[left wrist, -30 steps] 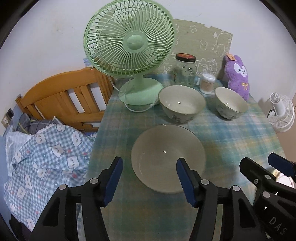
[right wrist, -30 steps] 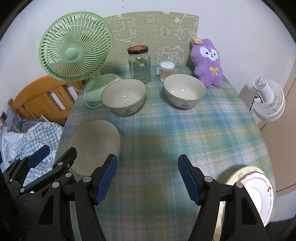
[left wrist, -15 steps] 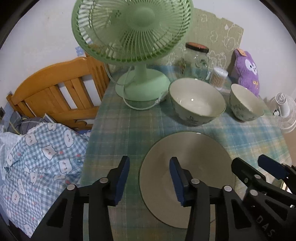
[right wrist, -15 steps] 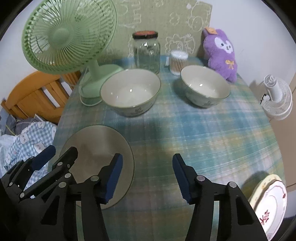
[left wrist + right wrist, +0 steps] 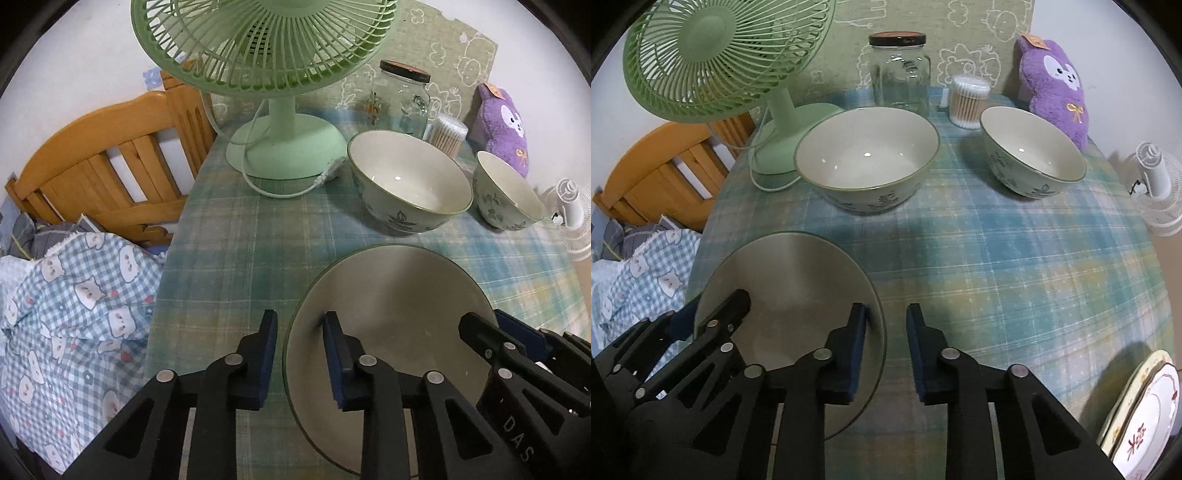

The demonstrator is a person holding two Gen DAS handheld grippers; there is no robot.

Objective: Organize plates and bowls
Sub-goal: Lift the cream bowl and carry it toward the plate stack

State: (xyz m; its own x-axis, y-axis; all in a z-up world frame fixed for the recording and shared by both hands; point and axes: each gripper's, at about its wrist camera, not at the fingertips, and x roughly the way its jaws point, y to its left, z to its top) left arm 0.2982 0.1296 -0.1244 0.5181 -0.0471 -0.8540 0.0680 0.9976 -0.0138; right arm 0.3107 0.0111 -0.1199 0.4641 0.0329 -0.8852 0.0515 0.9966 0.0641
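On table: grey plate (image 5: 388, 314), both grippers straddle opposite rims for a two-sided lift
left gripper (image 5: 297, 360): jaws closing on near-left rim
right gripper (image 5: 884, 354): jaws closing on right rim

Ahead of the left gripper (image 5: 298, 354), the fan (image 5: 266, 44) loses its top to the frame edge, and the jar (image 5: 402, 98) hides part of the swab tub (image 5: 448, 134). The plate (image 5: 399, 295) near edge sits under gripper arms. Right of the right gripper (image 5: 885, 343), the patterned plates (image 5: 1145, 417) are cut off at the frame edge.
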